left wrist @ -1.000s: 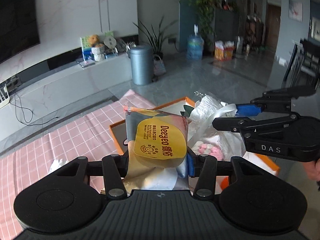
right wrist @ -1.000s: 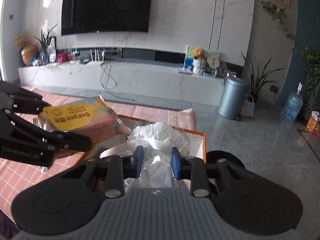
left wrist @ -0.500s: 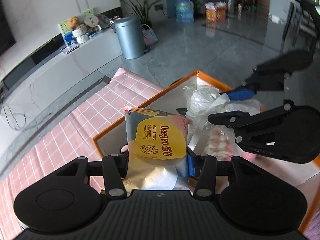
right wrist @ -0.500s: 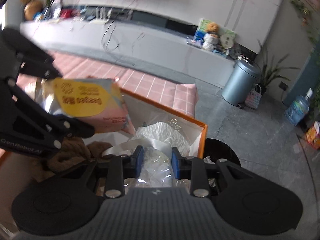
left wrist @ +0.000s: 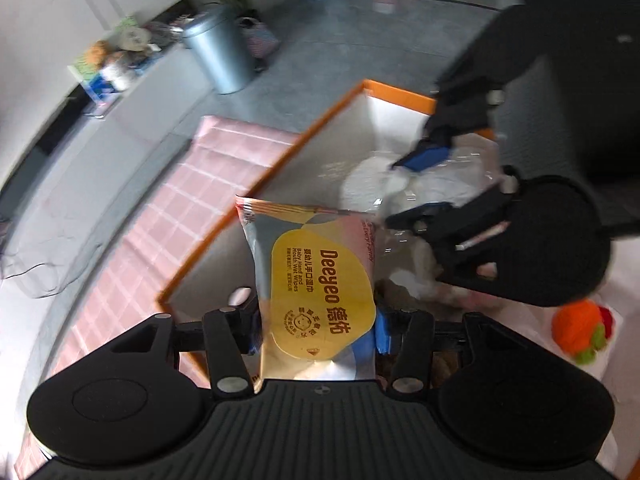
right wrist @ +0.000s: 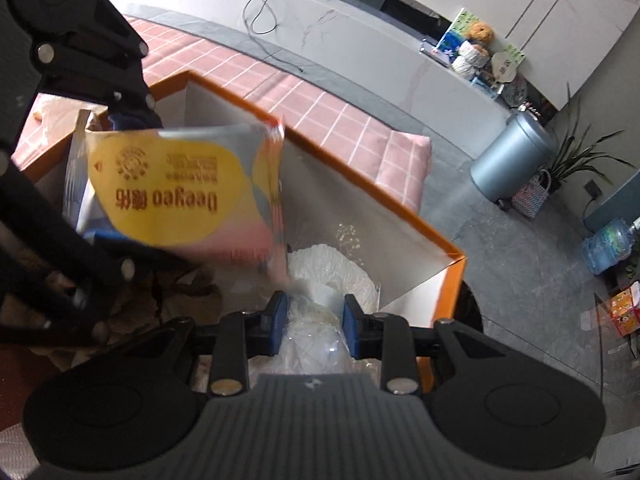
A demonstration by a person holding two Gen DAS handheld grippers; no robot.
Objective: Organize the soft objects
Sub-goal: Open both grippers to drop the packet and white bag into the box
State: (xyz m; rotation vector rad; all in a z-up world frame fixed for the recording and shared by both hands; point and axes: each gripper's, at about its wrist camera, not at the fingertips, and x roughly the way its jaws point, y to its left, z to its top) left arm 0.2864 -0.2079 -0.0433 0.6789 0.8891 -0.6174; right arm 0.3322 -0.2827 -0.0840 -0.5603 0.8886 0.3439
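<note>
**Hand-held grippers lower wipes and bag into the orange box**

Left hand-held gripper (left wrist: 316, 328) pinches a pack of wipes (left wrist: 316, 276) upright over the orange box (left wrist: 394, 94) on the pink checked surface (left wrist: 144, 240). Right hand-held gripper (right wrist: 310, 330) pinches a clear plastic bag (right wrist: 312, 336) low inside the same box, beside a white bundle (right wrist: 332, 266). To do this well, I judge each should go down into free floor space, apart, before the fingers let go. The pack reads "Deeyeo" and "Baby Hand and Mouth Wet Wipes".
</note>
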